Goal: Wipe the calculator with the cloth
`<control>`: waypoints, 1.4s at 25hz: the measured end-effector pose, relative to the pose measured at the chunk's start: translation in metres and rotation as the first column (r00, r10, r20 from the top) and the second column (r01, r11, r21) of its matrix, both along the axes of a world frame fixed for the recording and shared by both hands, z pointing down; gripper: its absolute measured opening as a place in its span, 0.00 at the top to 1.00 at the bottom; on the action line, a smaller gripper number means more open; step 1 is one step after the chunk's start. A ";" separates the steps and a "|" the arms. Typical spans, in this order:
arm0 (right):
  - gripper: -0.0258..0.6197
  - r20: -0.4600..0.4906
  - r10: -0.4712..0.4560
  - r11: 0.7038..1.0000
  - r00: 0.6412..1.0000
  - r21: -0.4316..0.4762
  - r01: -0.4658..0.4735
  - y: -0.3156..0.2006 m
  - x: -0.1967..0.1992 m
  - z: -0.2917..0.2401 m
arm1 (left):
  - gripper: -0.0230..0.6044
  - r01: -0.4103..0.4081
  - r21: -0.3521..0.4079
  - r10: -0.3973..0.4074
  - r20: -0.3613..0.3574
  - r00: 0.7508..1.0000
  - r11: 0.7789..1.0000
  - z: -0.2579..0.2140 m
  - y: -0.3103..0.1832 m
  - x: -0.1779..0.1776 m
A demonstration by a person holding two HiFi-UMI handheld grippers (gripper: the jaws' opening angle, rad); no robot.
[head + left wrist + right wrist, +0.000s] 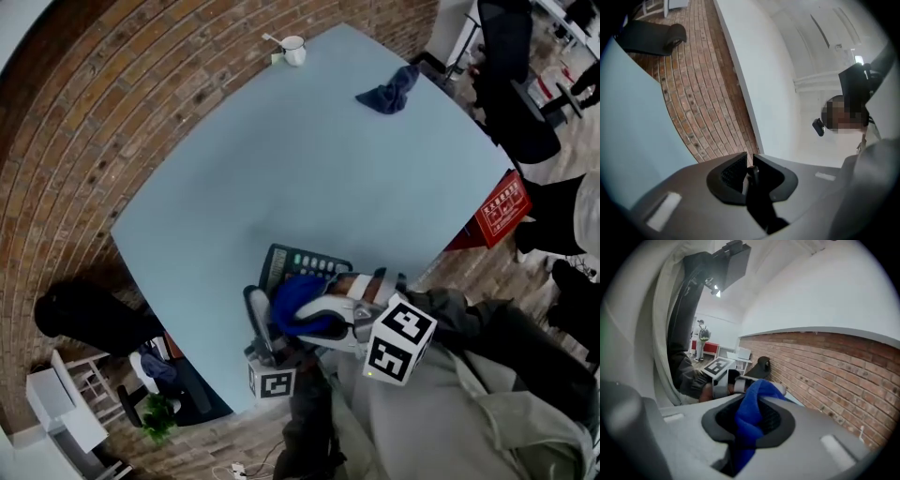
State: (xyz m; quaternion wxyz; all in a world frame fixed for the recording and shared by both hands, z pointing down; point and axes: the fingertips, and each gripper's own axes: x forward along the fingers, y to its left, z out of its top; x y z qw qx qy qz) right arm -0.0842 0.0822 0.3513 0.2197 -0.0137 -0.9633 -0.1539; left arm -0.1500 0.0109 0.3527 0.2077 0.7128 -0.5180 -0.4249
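Observation:
The dark calculator point(305, 262) with pale keys lies near the front edge of the light blue table point(281, 159). My left gripper point(256, 309) sits at its left end. In the left gripper view the jaws point(749, 174) are shut on a thin dark edge point(757, 197), which is the calculator. A bright blue cloth point(296, 302) covers the calculator's near side. My right gripper point(298, 321) reaches in from the right and is shut on that cloth. In the right gripper view the blue cloth point(751, 420) is bunched between the jaws point(749, 416).
A second, darker blue cloth point(389, 90) lies at the table's far right. A white mug point(293, 49) with a spoon stands at the far edge. A red box point(502, 208) and black chairs point(516, 112) stand on the brick floor to the right.

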 end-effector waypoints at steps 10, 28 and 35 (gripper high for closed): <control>0.87 0.016 0.386 0.923 0.923 -0.027 -0.385 -0.107 0.063 0.001 | 0.90 -0.093 -0.008 0.093 0.002 0.996 0.996 -0.002 -0.001 0.028; 0.87 -0.011 0.203 0.977 0.979 -0.060 -0.203 -0.062 0.011 0.021 | 0.90 -0.089 -0.089 0.087 -0.018 0.996 0.992 0.026 0.009 0.014; 0.87 -0.014 0.072 0.995 0.997 -0.073 -0.073 -0.025 -0.001 0.023 | 0.90 -0.099 -0.069 0.099 -0.016 0.995 0.993 0.022 0.009 0.008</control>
